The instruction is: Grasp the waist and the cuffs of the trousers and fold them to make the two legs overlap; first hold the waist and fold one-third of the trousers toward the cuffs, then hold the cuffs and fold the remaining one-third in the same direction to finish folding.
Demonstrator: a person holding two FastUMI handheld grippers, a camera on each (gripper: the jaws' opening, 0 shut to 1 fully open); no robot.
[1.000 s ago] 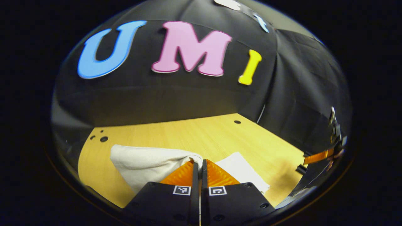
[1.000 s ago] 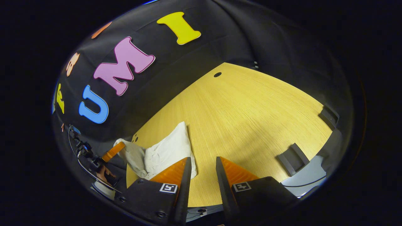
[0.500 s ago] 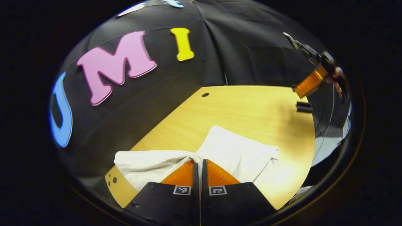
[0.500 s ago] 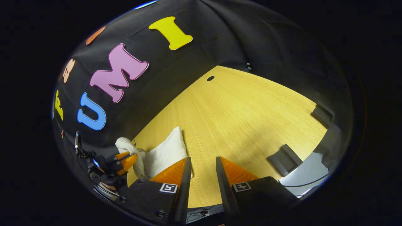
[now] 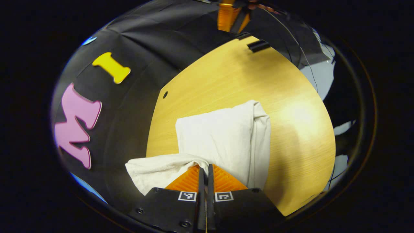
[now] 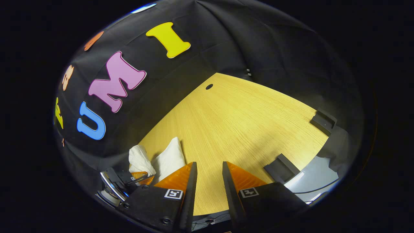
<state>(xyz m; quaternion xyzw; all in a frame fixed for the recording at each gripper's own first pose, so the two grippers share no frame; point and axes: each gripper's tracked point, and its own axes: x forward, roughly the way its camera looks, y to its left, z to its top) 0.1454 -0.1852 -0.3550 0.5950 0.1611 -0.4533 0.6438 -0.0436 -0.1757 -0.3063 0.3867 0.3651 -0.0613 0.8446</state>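
Observation:
The white trousers (image 5: 223,136) lie folded on the wooden table (image 5: 291,97). My left gripper (image 5: 205,166) is shut on one end of them, and that end rises in a bunched flap (image 5: 152,168) at the left of the fingers. The rest of the cloth lies flat ahead of it. In the right gripper view the trousers (image 6: 169,157) sit at the lower left, with the left gripper (image 6: 140,177) beside them. My right gripper (image 6: 209,163) is open above bare table, with nothing between its fingers. The right gripper (image 5: 231,16) also shows far off at the top of the left gripper view.
Two black brackets (image 6: 281,166) (image 6: 323,121) are fixed at the table's right edge. A small round hole (image 6: 209,86) marks the far corner of the table (image 6: 245,123). The black cloth wall (image 6: 258,48) stands behind it. Grey floor (image 6: 313,178) shows past the edge.
My left gripper has swung round with the held end, so more of the folded trousers now lies in front of it. The right gripper stays open and has drifted slightly.

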